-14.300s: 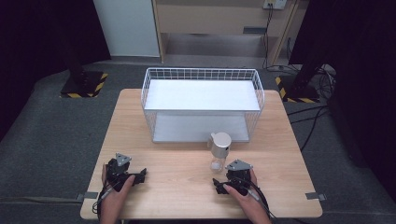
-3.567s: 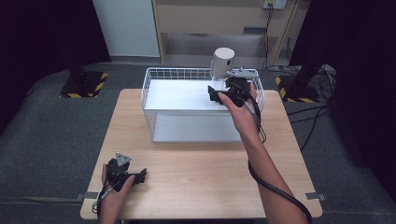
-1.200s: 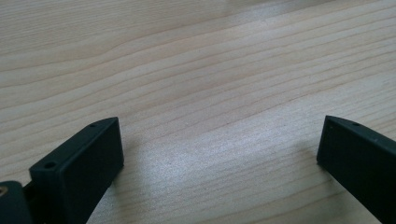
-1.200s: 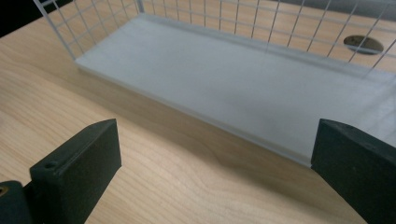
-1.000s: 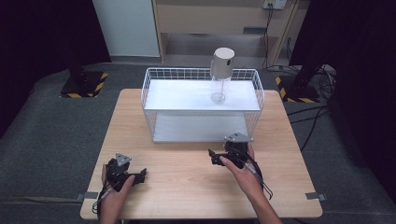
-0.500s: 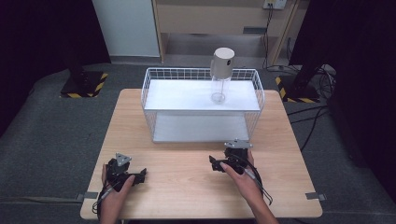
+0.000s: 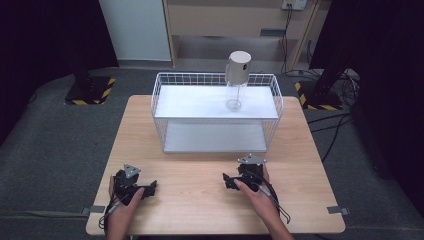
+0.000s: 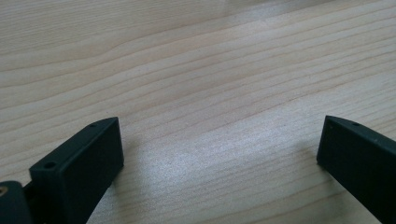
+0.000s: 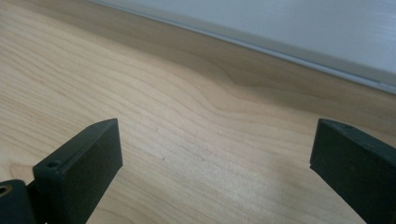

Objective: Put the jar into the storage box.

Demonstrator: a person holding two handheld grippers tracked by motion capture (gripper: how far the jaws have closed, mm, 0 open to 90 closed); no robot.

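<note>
- The wooden surface (image 7: pixel 200 200) carries everything: 1 surface, with both tongs resting near its front edge and the rack well ahead of them
- 1 white wire rack (image 7: pixel 216 112) with 2 levels stands well beyond both tongs, closer to the right pair than the left; in the right gripper view its lower shelf edge runs just past the open jaws
- 1 bottle (image 7: pixel 237 80), clear-bodied with a broad pale cap, stands upright on the rack's top shelf, far ahead of the right tongs; a few seconds ago the right tongs carried it up there, and before that it stood on the surface near them
- The right tongs (image 7: pixel 231 181) have drawn back to the front of the surface over the last second, jaws spread wide and holding nothing; my judgement is the placing is finished and this is a return to rest
- The left tongs (image 7: pixel 147 187) have stayed put throughout, jaws wide apart, empty, over bare wood
- Count: 2 tongs, 2 hands
</note>
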